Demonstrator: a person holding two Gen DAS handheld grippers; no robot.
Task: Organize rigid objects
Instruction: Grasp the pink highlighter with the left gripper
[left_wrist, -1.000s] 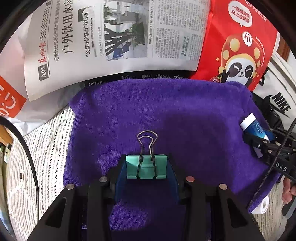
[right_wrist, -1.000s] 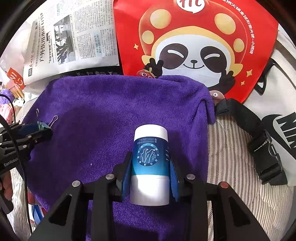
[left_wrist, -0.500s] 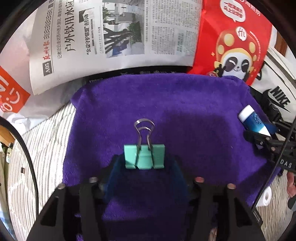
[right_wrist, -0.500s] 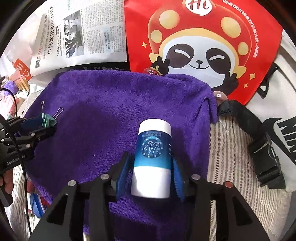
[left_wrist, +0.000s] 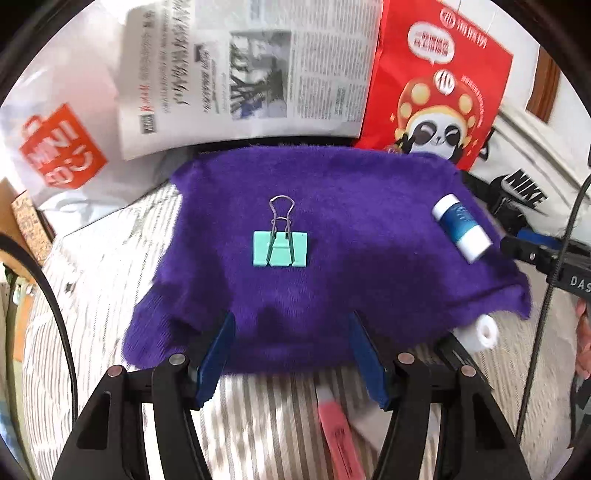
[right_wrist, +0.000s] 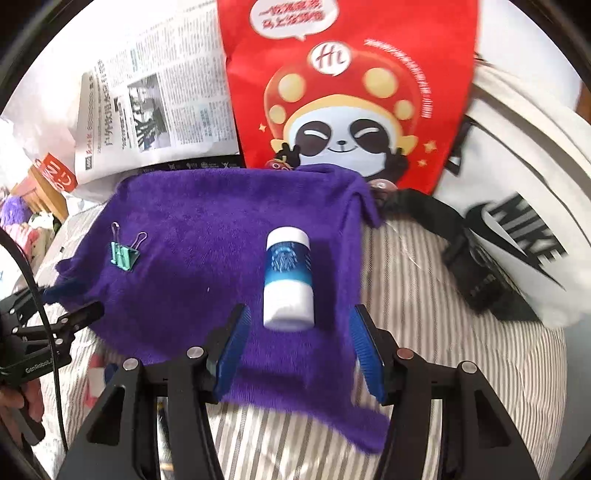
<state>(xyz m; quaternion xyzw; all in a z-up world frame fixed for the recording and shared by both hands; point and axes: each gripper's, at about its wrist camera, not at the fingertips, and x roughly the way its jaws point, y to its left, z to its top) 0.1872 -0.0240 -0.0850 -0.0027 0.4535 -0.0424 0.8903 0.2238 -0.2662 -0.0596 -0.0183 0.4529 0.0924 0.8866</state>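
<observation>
Both claws, left claw (left_wrist: 291, 354) and right claw (right_wrist: 297, 341), gape wide, empty; binder clip (left_wrist: 280, 248) and bottle (right_wrist: 288, 278) on purple towel (right_wrist: 207, 229); "NIKE" bag (right_wrist: 528, 236) right.

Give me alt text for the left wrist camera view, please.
A mint green binder clip lies flat on a purple towel, beyond the open left gripper. A blue-and-white tube lies near the towel's right edge, with newspaper behind.

Bare purple towel (left_wrist: 369, 229) between binder clip (left_wrist: 280, 248) and bottle (left_wrist: 461, 229)
</observation>
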